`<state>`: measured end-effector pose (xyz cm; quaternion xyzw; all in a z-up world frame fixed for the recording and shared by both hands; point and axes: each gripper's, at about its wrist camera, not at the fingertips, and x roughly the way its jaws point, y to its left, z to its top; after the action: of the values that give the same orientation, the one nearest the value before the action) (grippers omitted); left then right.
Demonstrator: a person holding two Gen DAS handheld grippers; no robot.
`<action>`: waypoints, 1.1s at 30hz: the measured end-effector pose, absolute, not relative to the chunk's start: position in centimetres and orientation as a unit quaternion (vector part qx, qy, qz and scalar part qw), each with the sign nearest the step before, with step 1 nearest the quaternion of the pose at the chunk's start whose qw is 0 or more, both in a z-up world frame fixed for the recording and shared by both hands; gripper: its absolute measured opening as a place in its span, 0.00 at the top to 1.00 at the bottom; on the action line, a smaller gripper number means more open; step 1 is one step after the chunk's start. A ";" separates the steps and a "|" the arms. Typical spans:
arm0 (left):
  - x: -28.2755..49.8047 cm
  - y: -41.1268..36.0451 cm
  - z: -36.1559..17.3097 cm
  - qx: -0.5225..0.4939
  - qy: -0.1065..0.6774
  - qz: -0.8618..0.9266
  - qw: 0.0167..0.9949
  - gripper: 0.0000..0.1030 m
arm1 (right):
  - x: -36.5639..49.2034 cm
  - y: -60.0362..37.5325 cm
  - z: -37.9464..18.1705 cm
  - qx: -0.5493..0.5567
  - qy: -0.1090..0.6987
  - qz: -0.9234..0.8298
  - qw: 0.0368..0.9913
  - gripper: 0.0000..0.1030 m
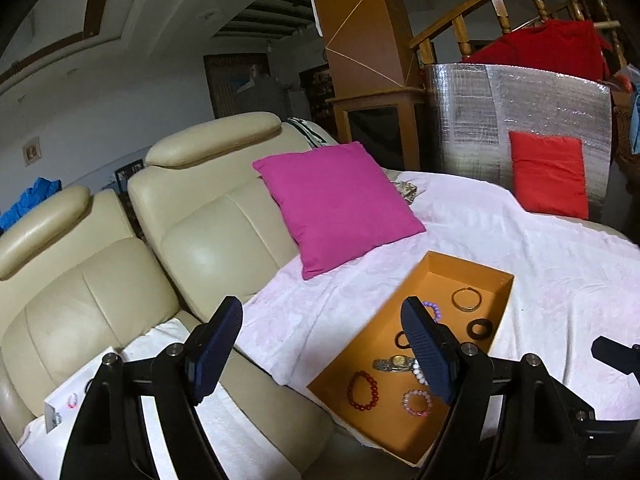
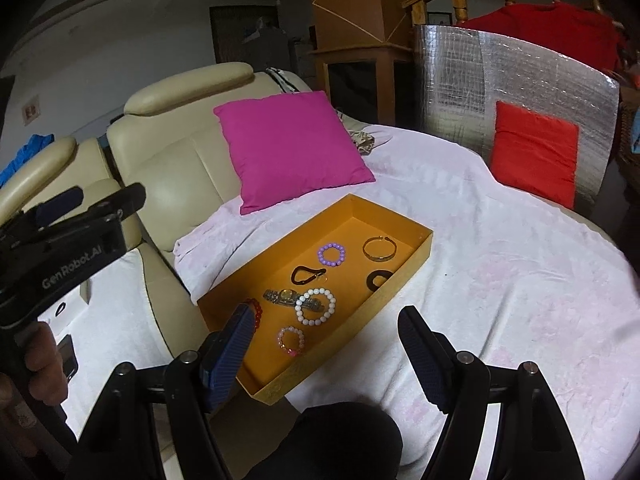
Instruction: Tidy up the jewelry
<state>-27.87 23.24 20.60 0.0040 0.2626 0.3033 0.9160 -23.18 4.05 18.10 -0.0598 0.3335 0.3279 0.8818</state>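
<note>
— From the left wrist view, what do you see?

— The left gripper stands wide open with nothing between its blue pads. It hangs over the edge of a cream sofa. Just to its right an orange box lies on the pale pink blanket, and in it are a gold bangle, a watch, a red bead bracelet and a pink bead bracelet. A magenta cushion leans behind the box.

— And the right wrist view?

— The right gripper is just as wide open and grips nothing; it hovers above the near end of the orange box. Inside I count a purple bead bracelet, a white bead bracelet, the watch and the bangle. At the left a hand holds the other gripper's handle.
</note>
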 end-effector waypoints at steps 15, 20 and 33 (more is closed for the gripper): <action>-27.8 23.8 19.9 -0.004 0.267 0.312 0.912 0.20 | -22.6 3.8 18.3 -0.042 0.326 0.309 0.893 0.25; -27.8 24.3 19.8 -0.007 0.270 0.312 0.911 0.20 | -22.4 3.7 18.4 -0.037 0.326 0.304 0.894 0.25; -27.6 25.6 19.3 -0.014 0.272 0.317 0.909 0.20 | -22.1 5.6 18.7 -0.052 0.318 0.301 0.897 0.25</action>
<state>-27.60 25.61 19.35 -0.0138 0.2719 0.3170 0.9085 -22.12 5.63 18.67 -0.0520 0.3185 0.3015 0.8972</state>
